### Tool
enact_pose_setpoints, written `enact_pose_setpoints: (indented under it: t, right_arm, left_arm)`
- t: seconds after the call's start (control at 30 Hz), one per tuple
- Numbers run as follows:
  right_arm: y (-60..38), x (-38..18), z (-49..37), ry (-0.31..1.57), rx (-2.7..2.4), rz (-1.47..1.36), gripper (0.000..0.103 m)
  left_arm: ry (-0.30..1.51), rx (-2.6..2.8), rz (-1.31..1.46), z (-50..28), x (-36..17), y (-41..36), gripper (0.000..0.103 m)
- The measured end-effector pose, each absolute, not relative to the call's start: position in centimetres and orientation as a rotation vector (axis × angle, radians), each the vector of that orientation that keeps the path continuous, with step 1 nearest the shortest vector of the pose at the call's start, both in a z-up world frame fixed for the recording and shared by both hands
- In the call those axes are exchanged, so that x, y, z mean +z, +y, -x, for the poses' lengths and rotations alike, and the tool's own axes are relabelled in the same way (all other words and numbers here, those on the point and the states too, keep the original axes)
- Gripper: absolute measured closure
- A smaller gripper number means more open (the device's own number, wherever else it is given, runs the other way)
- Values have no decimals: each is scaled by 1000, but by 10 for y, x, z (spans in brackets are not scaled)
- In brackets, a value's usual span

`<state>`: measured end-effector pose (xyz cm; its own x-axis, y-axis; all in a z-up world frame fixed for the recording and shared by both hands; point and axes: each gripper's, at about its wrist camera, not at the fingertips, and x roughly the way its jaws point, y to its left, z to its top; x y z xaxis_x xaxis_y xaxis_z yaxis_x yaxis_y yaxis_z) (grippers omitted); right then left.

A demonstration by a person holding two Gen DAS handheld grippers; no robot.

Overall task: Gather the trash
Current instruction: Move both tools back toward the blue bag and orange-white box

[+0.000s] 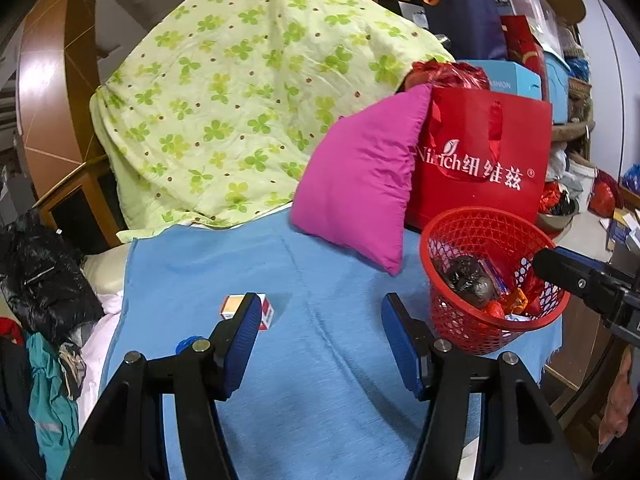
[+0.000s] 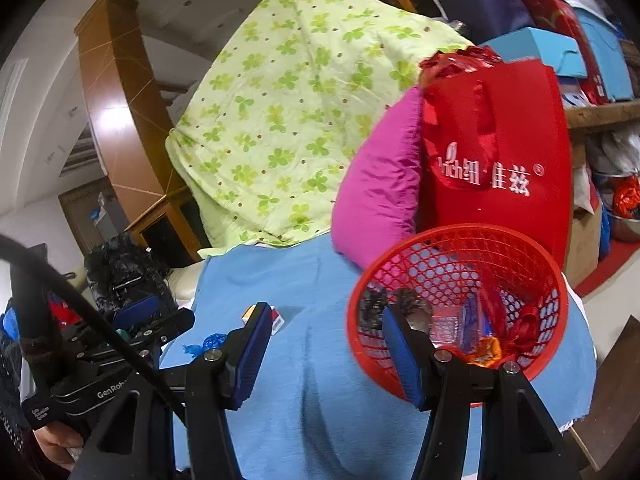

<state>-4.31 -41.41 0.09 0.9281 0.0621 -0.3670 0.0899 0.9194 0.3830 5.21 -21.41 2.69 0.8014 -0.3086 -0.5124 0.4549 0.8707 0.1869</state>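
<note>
A red mesh basket (image 1: 472,224) stands on the blue cloth (image 1: 320,360) at the right, holding several wrappers and a dark crumpled bag. A small red, white and orange box (image 1: 269,313) lies on the cloth, partly behind my left gripper's left finger. A blue scrap (image 1: 188,345) lies nearer, left of it. My left gripper (image 1: 320,332) is open and empty above the cloth. My right gripper (image 2: 324,340) is open and empty, its right finger over the basket (image 2: 460,236) rim. The box (image 2: 277,320) and blue scrap (image 2: 210,342) also show in the right wrist view.
A magenta pillow (image 1: 360,184) and a red gift bag (image 1: 480,160) stand behind the basket. A green clover quilt (image 1: 240,100) is piled at the back. A black plastic bag (image 1: 44,276) and clothes lie left of the cloth. The cloth's edge drops off at the right.
</note>
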Motion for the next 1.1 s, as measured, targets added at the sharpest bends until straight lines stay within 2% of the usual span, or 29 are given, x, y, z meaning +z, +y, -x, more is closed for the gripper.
enact_pose_setpoints:
  t: [0.3, 0.77, 0.87, 1.1]
  right_arm:
    - [-374, 6, 27, 421, 35, -350, 41]
    - [-293, -26, -19, 582, 168, -279, 41]
    - [-274, -36, -30, 626, 198, -260, 41]
    - [-239, -52, -47, 692, 253, -219, 41]
  left_arm:
    - [506, -371, -261, -57, 22, -172, 37]
    - [833, -14, -85, -105, -84, -1, 36]
    - [871, 64, -21, -108, -98, 33, 36]
    - [889, 104, 17, -112, -111, 59, 36]
